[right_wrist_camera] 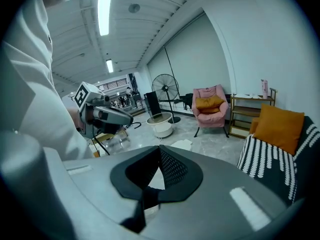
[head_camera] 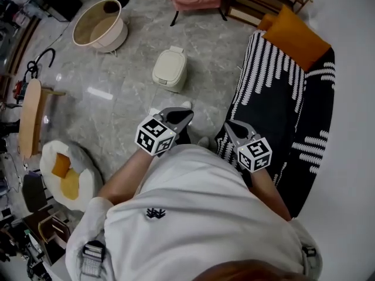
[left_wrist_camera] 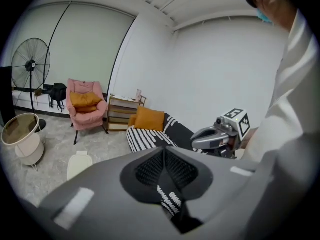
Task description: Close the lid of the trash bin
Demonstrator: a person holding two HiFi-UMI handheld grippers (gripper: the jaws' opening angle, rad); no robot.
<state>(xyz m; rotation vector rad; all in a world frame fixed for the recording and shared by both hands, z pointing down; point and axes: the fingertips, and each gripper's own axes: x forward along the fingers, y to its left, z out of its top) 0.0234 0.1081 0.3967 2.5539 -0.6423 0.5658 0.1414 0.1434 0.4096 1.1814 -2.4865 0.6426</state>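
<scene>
Trash bin (left_wrist_camera: 79, 164), lid down, partly hidden behind clenched, empty left claw (left_wrist_camera: 163, 150) and right claw (right_wrist_camera: 159, 149).

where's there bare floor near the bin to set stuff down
Bare floor lies between the trash bin and the round tub, and between the bin and the striped sofa. It's crowded along the left edge: wooden table, cables and egg-shaped cushion.

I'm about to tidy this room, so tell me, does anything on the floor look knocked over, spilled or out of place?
Nothing stands out. The small cream plastic trash bin stands upright on the grey marble floor with its lid down, the round cream tub is upright too, and no spill shows.
</scene>
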